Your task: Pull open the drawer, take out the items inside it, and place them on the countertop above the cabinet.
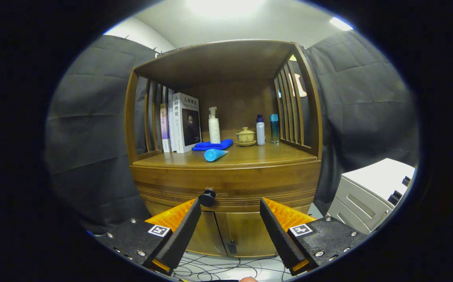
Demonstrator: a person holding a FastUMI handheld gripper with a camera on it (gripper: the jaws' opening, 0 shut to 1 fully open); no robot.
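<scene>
While the drawer (226,184) is closed, the tongs (230,205) stand released.
Their left finger is beside the drawer knob (207,197).

Brown wooden cabinet (226,184), black drawer knob (207,197), blue tube (214,154), blue cloth (212,145).

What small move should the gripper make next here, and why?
Probably shift a little left and ease forward so the drawer knob sits between the fingers, then close. The gripper is open and holds nothing, the knob lies by the left fingertip rather than centred, and the drawer looks shut under the countertop.
</scene>
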